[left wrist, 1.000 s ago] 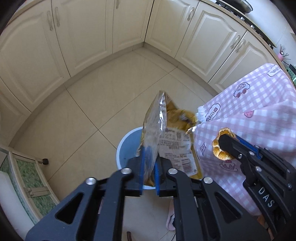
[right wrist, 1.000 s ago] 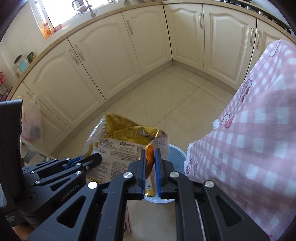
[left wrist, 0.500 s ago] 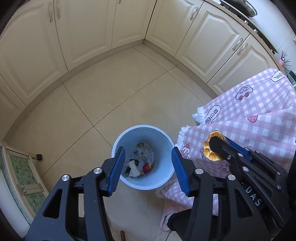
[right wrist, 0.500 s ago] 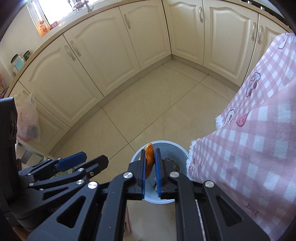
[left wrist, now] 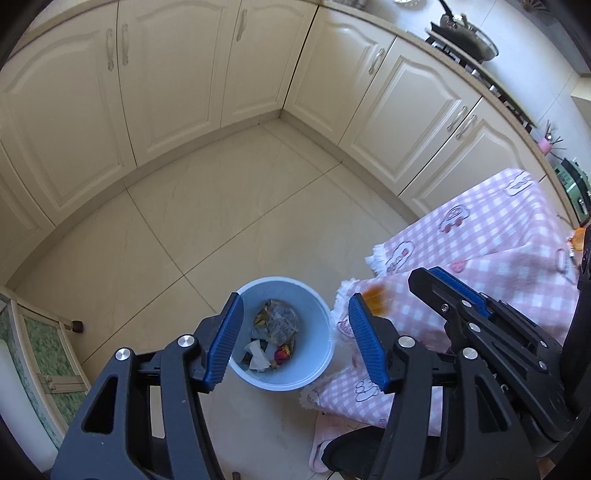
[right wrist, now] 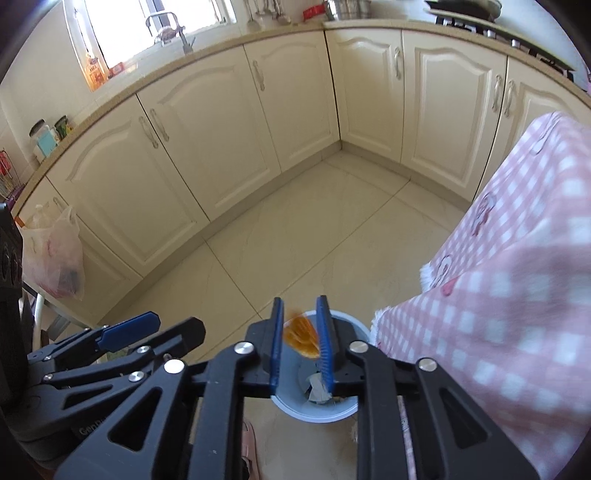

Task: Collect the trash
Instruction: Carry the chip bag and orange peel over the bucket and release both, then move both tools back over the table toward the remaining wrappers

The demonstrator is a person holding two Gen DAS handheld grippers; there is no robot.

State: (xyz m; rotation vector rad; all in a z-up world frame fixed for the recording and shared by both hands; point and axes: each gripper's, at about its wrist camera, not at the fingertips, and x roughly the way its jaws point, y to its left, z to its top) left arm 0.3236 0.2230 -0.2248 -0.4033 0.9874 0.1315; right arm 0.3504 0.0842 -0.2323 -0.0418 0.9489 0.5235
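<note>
Left tool was opening, empty, above the bin. Right tool was opening, a blurred orange peel tilted between its pads. No writing was readable.

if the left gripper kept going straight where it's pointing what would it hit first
Probably the trash in the light blue bin: the left gripper, jaws opening with nothing between them, frames its mouth, and the crumpled snack bag lies on top. Depth is unclear.

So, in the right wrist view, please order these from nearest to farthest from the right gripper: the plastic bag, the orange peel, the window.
1. Orange peel, between the opening right gripper jaws.
2. Plastic bag, hanging left.
3. Window, top left, beyond the counter.
</note>
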